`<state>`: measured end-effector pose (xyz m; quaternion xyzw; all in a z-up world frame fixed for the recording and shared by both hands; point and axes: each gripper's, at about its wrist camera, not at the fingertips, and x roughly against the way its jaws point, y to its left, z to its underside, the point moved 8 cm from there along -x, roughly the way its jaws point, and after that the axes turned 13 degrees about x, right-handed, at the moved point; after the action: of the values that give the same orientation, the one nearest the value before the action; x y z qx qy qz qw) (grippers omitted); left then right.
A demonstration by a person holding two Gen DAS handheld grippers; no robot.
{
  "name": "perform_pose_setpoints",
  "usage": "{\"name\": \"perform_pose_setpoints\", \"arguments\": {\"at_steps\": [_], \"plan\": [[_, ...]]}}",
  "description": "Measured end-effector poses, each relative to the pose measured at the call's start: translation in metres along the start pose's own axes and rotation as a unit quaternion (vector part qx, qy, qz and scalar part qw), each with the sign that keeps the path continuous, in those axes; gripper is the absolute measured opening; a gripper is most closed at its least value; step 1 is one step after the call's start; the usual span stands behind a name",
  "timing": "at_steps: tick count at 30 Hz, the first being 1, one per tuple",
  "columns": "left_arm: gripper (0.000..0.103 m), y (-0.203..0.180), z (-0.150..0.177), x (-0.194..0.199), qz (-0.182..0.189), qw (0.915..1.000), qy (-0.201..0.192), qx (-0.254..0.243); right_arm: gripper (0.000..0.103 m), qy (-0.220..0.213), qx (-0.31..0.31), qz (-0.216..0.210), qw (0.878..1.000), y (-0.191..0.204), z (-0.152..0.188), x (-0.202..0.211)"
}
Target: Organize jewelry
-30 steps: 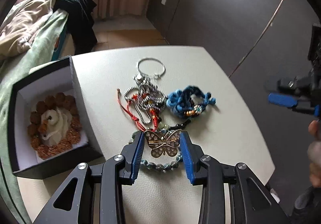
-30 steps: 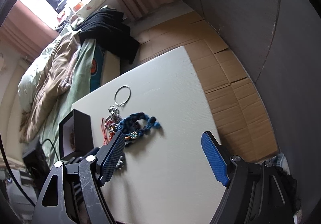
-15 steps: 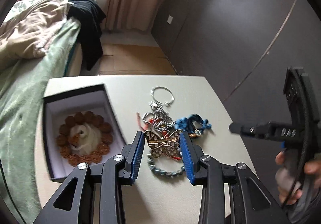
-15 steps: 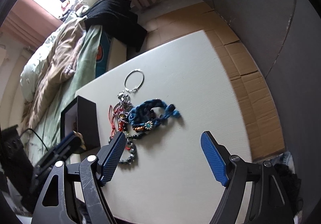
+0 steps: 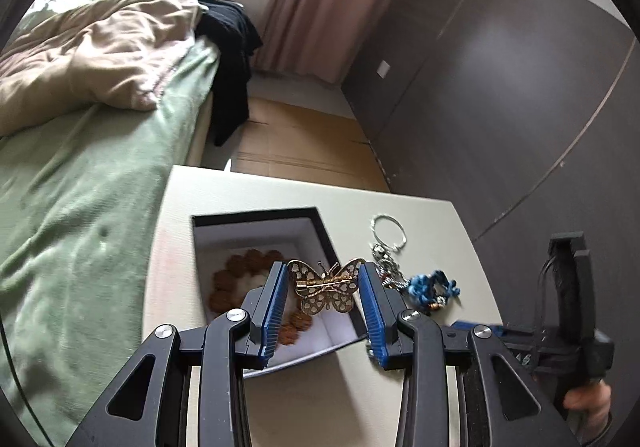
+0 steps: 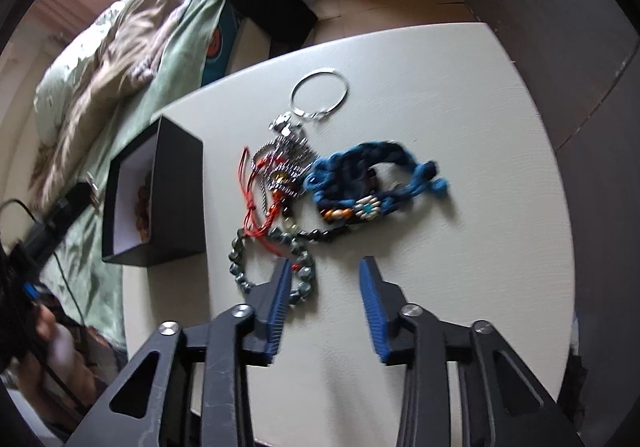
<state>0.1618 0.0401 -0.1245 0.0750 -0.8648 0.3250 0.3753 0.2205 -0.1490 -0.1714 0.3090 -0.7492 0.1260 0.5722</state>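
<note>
Left tongs [image 5: 323, 287] pinch the butterfly [image 5: 325, 285], up over the box [image 5: 256, 223]. Brown beads [image 5: 224, 287] already in the box. Right tongs [image 6: 323, 279] wide open w/ nothing in them. Blue braid [image 6: 372, 175], chain [image 6: 286, 157] & green beads [image 6: 272, 267] lie beside the box, still to sort.

White table [image 6: 460, 287] with black box [image 6: 176, 191], tangled jewelry [image 6: 320, 183].

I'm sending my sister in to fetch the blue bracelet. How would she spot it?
On the white table, right of the black box, lies a tangle of jewelry. The blue bracelet is at its right edge: thick braided blue cord with small white, orange and turquoise beads, unlike the silver keychain and green bead bracelet.
</note>
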Motion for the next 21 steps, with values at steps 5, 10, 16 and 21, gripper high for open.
{"name": "perform_pose_setpoints", "arguments": {"at_steps": [5, 10, 16, 21], "plan": [[0.038, 0.011, -0.004, 0.003, -0.004, 0.9999, -0.001, 0.012, 0.024, 0.018, 0.013, 0.025, 0.999, 0.011, 0.002, -0.014], [0.038, 0.014, -0.005, 0.007, -0.005, 0.9999, -0.004, 0.014, 0.011, 0.035, 0.042, 0.069, 0.996, 0.025, 0.004, -0.028], [0.038, 0.018, -0.006, 0.003, -0.010, 0.9998, 0.000, 0.018, 0.010, 0.020, 0.024, 0.053, 0.998, 0.020, 0.001, -0.015], [0.038, 0.020, -0.009, -0.001, -0.009, 0.9996, -0.001, 0.026, 0.010, -0.049, -0.003, -0.003, 0.999, 0.019, -0.011, 0.030]]}}
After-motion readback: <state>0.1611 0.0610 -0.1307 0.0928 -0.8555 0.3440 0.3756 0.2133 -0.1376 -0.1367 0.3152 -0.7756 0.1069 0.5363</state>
